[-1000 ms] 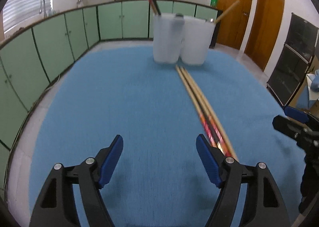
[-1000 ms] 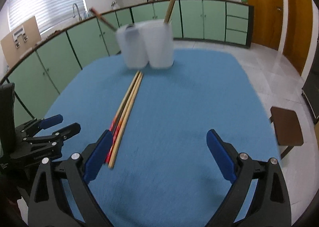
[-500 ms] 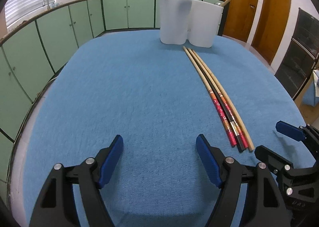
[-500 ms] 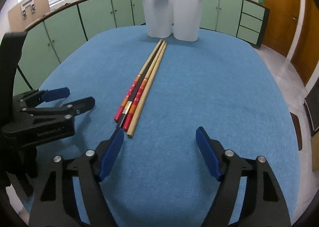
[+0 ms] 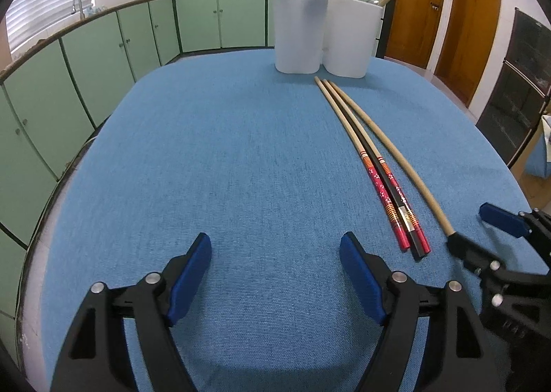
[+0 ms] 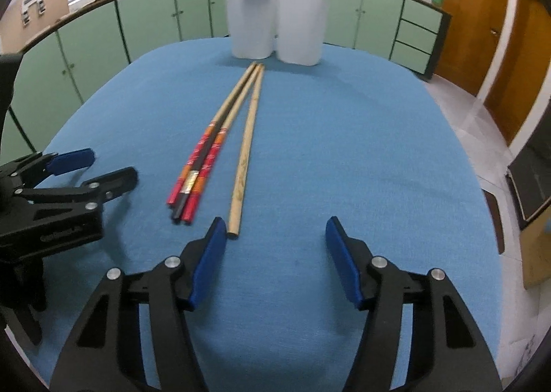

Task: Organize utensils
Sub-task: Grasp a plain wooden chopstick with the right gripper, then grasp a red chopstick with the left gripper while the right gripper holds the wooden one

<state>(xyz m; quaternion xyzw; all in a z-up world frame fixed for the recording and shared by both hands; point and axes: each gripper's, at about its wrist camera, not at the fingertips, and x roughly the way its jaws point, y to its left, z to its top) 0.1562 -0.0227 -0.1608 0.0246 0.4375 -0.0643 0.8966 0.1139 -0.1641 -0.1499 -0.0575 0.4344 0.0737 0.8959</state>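
Two handheld grippers sit low and side by side, fingers pointing forward. The left gripper [image 5: 275, 268] holds its blue-padded jaws spread wide, gripping nothing. The right gripper [image 6: 275, 247], just to its right, is likewise spread wide, nothing between its pads [image 6: 339, 263].

even indoor light, fairly bright, with daylight glowing through the window blinds [image 5: 41, 6]. soft shadows sit under the grippers on the blue cloth [image 6: 361, 151]. strong fisheye bend curves the cabinets [image 5: 103, 58], with dark corners. the left gripper [image 6: 93, 168] looks slightly motion-blurred.
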